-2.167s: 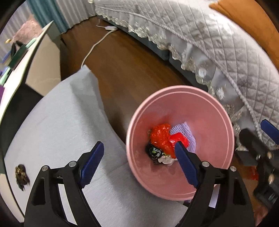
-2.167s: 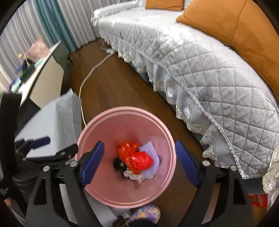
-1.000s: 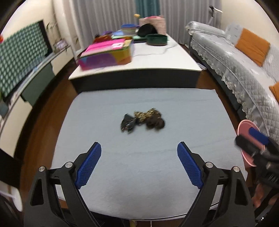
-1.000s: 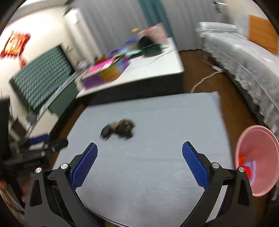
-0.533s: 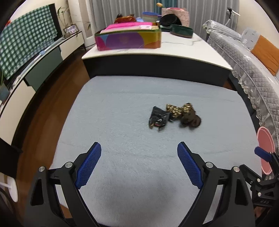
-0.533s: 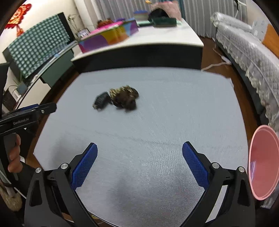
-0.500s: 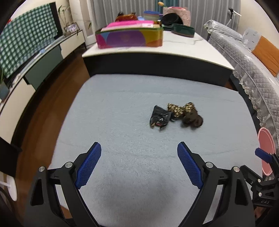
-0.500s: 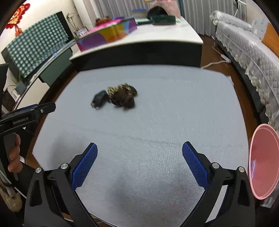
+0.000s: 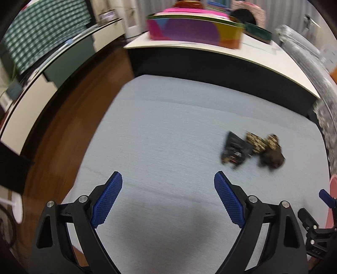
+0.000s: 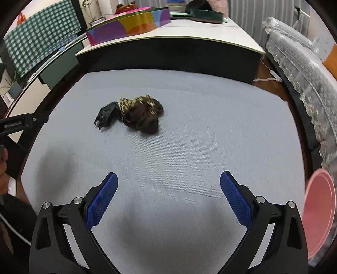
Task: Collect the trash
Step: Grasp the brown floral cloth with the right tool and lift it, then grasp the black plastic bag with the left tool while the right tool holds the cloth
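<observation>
Three pieces of trash lie together on the pale blue table cloth (image 10: pixel 200 130): a black crumpled wrapper (image 10: pixel 106 117) (image 9: pixel 233 150), a gold-patterned wrapper (image 10: pixel 138 102) (image 9: pixel 258 142) and a dark brown wad (image 10: pixel 143 120) (image 9: pixel 271 158). My right gripper (image 10: pixel 168 198) is open over the near part of the cloth, well short of the pile. My left gripper (image 9: pixel 167 200) is open too, with the pile ahead and to its right. The pink bin (image 10: pixel 320 219) stands past the table's right edge; its inside is hidden.
A white-topped table (image 10: pixel 189 31) behind carries a multicoloured box (image 10: pixel 130 25) and a dark green tray (image 10: pixel 207 14). A grey quilted sofa (image 10: pixel 307 63) runs along the right. Brown wood floor (image 9: pixel 69 118) and a low cabinet (image 9: pixel 52 69) lie to the left.
Both grippers have swung from above the pink bin back over the table. Lately the left view has turned left, so the pile has slid to its right; the right view has closed in.
</observation>
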Available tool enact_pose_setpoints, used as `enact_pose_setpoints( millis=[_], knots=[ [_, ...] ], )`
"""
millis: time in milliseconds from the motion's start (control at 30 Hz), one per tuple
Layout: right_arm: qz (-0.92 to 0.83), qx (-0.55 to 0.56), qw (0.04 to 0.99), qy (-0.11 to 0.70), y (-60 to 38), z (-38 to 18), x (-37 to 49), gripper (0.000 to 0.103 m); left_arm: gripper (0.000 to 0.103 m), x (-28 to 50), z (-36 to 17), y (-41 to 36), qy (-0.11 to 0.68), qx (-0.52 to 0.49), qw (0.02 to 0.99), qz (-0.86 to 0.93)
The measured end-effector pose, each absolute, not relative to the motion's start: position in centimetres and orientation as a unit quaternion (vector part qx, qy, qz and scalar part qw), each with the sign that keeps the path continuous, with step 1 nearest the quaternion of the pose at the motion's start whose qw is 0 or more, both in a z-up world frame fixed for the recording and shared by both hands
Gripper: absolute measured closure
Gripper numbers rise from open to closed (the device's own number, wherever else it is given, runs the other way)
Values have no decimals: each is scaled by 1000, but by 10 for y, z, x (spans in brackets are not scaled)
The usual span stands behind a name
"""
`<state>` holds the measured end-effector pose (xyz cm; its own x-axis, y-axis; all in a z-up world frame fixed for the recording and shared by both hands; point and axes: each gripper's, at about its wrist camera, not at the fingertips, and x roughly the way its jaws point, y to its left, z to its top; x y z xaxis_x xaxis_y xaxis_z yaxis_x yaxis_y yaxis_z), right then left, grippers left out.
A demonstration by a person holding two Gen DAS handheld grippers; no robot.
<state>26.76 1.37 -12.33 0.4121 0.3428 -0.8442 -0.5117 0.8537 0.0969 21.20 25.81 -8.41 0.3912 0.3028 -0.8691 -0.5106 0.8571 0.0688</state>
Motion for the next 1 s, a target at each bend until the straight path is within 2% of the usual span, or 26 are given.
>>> enact_pose_setpoints(
  millis=[100, 267, 333, 367, 433, 467, 500, 567, 800, 1000],
  knots=[
    [260, -102, 841, 464, 38, -127, 279, 7, 17, 208, -88, 274, 499, -138, 819, 248],
    [276, -132, 835, 457, 80, -140, 299, 7, 17, 209, -95, 285, 505, -133, 809, 271],
    [279, -141, 833, 457, 90, -147, 305, 11, 17, 209, -98, 290, 509, -131, 802, 284],
    [277, -146, 833, 456, 93, -150, 307, 17, 17, 209, -101, 293, 511, -136, 798, 288],
    [276, -149, 832, 458, 99, -157, 313, 41, 17, 210, -103, 297, 514, -144, 795, 289],
    [279, -146, 830, 461, 100, -158, 315, 64, 17, 211, -103, 299, 515, -147, 793, 290],
    [275, -147, 830, 462, 100, -159, 317, 77, 17, 212, -104, 299, 516, -147, 792, 291],
    [278, -154, 832, 455, 97, -154, 313, 88, 17, 214, -104, 298, 516, -145, 793, 290],
    [257, -124, 838, 465, 49, -121, 295, 89, 17, 225, -103, 276, 516, -128, 804, 268],
    [183, -109, 857, 470, -32, -89, 274, 89, 17, 254, -117, 247, 540, -175, 805, 172]
  ],
)
